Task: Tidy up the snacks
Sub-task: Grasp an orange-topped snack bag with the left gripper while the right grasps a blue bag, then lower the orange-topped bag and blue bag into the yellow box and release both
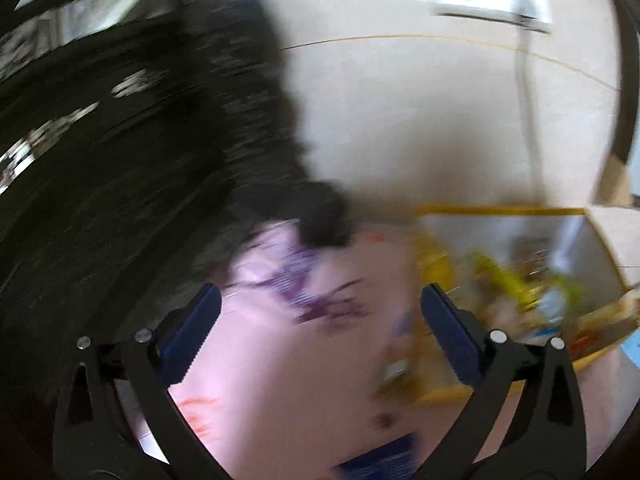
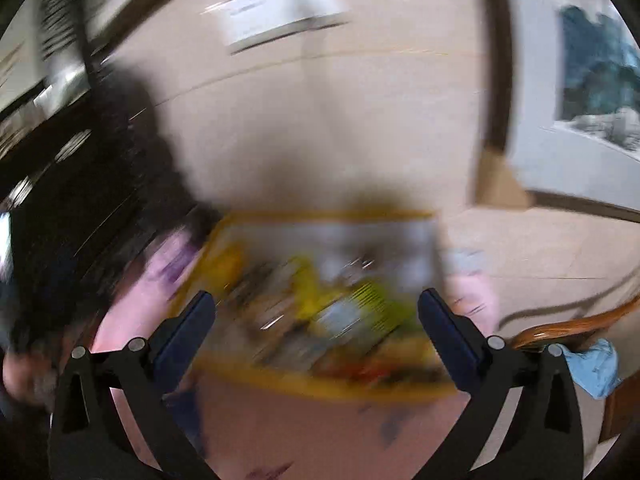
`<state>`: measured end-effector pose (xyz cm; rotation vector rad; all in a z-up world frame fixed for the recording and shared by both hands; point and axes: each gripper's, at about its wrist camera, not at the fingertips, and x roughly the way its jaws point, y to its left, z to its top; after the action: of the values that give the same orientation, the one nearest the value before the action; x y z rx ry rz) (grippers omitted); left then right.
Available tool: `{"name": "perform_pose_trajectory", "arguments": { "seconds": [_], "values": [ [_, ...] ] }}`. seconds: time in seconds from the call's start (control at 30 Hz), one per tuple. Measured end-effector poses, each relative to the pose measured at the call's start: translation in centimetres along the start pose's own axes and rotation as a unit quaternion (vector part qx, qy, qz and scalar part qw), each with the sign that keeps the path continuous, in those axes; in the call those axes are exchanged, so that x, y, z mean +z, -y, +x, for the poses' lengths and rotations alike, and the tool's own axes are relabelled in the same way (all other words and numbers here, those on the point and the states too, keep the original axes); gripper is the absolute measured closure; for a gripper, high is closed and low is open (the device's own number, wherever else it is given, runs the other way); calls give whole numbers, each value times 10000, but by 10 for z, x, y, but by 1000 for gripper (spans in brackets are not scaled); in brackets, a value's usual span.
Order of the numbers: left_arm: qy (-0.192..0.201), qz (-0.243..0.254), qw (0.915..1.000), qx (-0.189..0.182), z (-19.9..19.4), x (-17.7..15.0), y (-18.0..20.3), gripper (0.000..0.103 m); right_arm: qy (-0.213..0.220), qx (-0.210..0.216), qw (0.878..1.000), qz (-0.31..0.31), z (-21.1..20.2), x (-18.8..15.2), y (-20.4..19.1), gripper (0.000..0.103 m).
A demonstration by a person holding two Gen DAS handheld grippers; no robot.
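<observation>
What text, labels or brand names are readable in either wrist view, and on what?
None readable; both views are motion-blurred.
Snack packets in the yellow-rimmed box: colours only, print smeared.
White sign on the wall: dark marks, too blurred to read.
Pink cloth: purple and orange marks; cannot tell whether these are lettering or pattern.
Framed picture: no text visible.
</observation>
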<state>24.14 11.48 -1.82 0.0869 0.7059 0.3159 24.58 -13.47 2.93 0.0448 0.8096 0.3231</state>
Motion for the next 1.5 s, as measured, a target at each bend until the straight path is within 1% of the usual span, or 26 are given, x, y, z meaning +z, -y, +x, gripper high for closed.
{"name": "perform_pose_trajectory", "arguments": {
  "seconds": [0.07, 0.1, 0.13, 0.17, 0.23, 0.3, 0.37, 0.43, 0.47, 0.5, 0.53, 0.57, 0.6, 0.7, 0.73, 0.8, 0.9, 0.93, 1.0, 1.03, 1.13, 1.33, 1.4, 1.43, 1.47, 1.5],
  "values": [
    [-89, -148, 9988, 455, -1, -17, -35, 2, -223, 498, 9978, -367, 5, -44, -45, 1],
    [-154, -189, 9980, 581, 0, -22, -44, 2, -230, 619, 9965, -515, 10, -65, -64, 1],
    [-284, -258, 9965, 739, 3, -30, -57, 2, -203, 666, 9950, -710, 21, -92, -90, 1],
    [-382, -310, 9956, 794, 5, -37, -65, 2, -236, 646, 9941, -839, 31, -110, -108, 1],
    [-559, -406, 9953, 686, 12, -49, -75, 2, -438, 540, 9918, -1075, 60, -147, -145, 1],
    [-686, -304, 9957, 542, 20, -59, -75, 2, -554, 495, 9901, -1194, 83, -170, -168, 1],
    [-764, 16, 9956, 536, 29, -68, -66, 2, -603, 226, 9862, -1528, 108, -190, -188, 1],
    [-800, 378, 9948, 499, 39, -75, -55, 2, -751, 14, 9806, -1811, 126, -199, -197, 2],
    [-815, 532, 9942, 450, 44, -78, -49, 2, -881, -6, 9805, -1758, 134, -201, -196, 27],
    [-820, 634, 9938, 402, 48, -80, -45, 2, -981, 44, 9818, -1628, 137, -201, -193, 35],
    [-807, 765, 9934, 283, 53, -82, -38, 2, -1178, 144, 9846, -1287, 142, -199, -185, 36],
    [-772, 866, 9932, 97, 58, -84, -31, 2, -1204, 277, 9862, -1100, 140, -196, -180, 40],
    [-750, 903, 9931, -38, 64, -85, -25, 2, -1266, 326, 9852, -1111, 137, -194, -178, 40],
    [-639, 1030, 9897, -758, 77, -91, -5, 2, -1468, 439, 9830, -1009, 112, -197, -165, 40],
    [-599, 1071, 9891, -814, 81, -93, 0, 2, -1542, 429, 9828, -922, 99, -200, -155, 40],
    [-609, 1188, 9866, -936, 93, -95, 15, 2, -1702, 312, 9816, -803, 75, -207, -136, 40],
    [-552, 1240, 9842, -1135, 106, -94, 26, 2, -2050, -97, 9765, -663, 50, -224, -107, 40],
    [-551, 1199, 9827, -1300, 111, -92, 28, 2, -2230, -254, 9728, -573, 45, -232, -96, 40],
    [-606, 1113, 9790, -1598, 119, -91, 29, 2, -2467, -387, 9675, -398, 41, -245, -84, 39],
    [-581, 1094, 9774, -1715, 123, -90, 30, 2, -2480, -422, 9672, -353, 37, -251, -76, 39],
    [-542, 1261, 9715, -1934, 131, -90, 31, 2, -2470, -448, 9668, -468, 35, -253, -78, 39],
    [-782, 1617, 9588, -2202, 156, -92, 38, 2, -2496, -345, 9663, -531, 38, -247, -91, 39],
    [-811, 1614, 9648, -1912, 160, -93, 37, 3, -2527, -290, 9655, -564, 38, -248, -96, 39],
    [-895, 1583, 9654, -1868, 162, -94, 35, 4, -2550, -242, 9651, -554, 37, -249, -98, 39],
    [-970, 1565, 9632, -1957, 162, -95, 35, 15, -2563, -221, 9648, -552, 39, -248, -99, 39],
    [-1022, 1541, 9600, -2102, 162, -96, 34, 33, -2568, -209, 9647, -555, 38, -248, -99, 39]
  ]
}}
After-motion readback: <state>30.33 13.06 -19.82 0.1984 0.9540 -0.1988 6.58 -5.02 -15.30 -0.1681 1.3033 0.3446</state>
